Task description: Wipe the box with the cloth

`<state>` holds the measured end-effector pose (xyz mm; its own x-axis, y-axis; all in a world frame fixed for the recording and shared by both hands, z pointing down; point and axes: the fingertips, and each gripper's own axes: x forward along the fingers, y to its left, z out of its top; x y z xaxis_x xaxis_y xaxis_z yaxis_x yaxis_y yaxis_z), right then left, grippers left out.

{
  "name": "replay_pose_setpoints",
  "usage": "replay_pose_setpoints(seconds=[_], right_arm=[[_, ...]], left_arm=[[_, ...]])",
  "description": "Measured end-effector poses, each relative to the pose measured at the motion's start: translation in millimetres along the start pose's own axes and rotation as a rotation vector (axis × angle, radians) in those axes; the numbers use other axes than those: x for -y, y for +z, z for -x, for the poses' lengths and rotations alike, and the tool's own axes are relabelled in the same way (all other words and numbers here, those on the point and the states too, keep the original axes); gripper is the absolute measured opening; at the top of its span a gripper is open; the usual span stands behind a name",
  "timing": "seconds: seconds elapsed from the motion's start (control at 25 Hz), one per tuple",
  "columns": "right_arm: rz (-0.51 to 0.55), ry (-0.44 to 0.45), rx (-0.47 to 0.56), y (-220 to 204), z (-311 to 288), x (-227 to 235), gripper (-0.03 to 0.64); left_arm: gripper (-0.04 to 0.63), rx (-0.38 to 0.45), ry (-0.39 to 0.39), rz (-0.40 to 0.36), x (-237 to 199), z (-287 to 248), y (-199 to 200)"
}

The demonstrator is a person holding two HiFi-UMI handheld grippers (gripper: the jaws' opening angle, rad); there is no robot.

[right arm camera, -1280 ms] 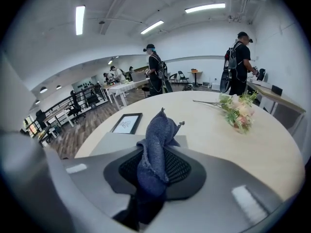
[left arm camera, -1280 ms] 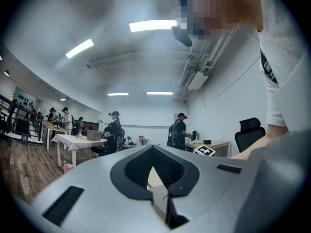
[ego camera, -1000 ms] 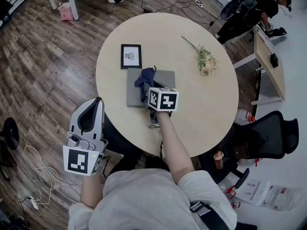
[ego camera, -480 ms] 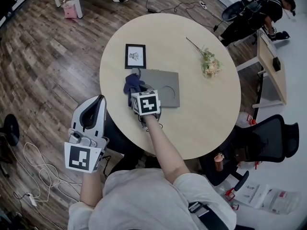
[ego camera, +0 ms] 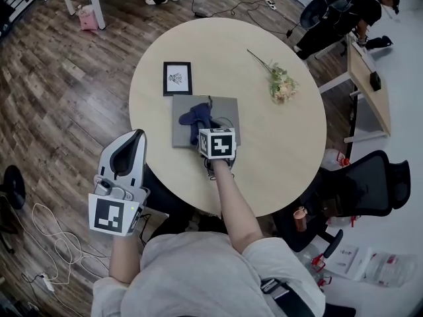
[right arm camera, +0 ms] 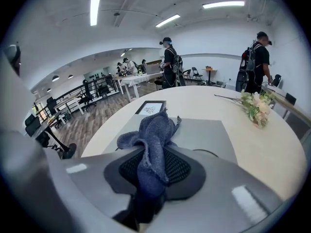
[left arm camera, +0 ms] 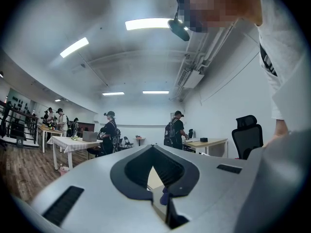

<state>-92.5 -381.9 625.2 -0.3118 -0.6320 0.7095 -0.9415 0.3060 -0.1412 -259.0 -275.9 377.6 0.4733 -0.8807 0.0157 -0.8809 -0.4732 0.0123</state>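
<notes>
Head view: the right hand-held gripper grasps the blue cloth atop the flat grey box on the round counter. The left hand-held gripper hangs beside the counter's edge.
Left gripper view: jaws clenched, empty.
Right gripper view: jaws pinch the cloth, which drapes onto the box.

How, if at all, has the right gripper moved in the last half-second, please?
Yes: right gripper slid rightwards along the flat grey box, from its left end.
</notes>
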Motion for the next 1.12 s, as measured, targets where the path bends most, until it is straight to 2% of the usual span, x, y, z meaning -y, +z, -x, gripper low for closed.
replay_pose_setpoints(seconds=[0.24,0.72,0.84,0.96,1.12], right_arm=[[-0.025,-0.008,0.016,-3,11,16,0.094],[-0.073,-0.155,0.038,-30,47,101,0.091],[-0.084,-0.148,0.049,-34,51,107,0.091],[-0.045,-0.164,0.053,-34,55,107,0.091],[-0.030,-0.174,0.059,-38,60,112,0.091]], left_arm=[[0.002,0.007,-0.028,-0.008,11,-6,3],[0.002,0.015,-0.047,0.005,26,-12,4],[0.002,0.026,-0.055,-0.008,31,-13,7],[0.002,0.044,-0.062,-0.026,35,-14,11],[0.002,0.020,-0.049,-0.013,38,-12,9]])
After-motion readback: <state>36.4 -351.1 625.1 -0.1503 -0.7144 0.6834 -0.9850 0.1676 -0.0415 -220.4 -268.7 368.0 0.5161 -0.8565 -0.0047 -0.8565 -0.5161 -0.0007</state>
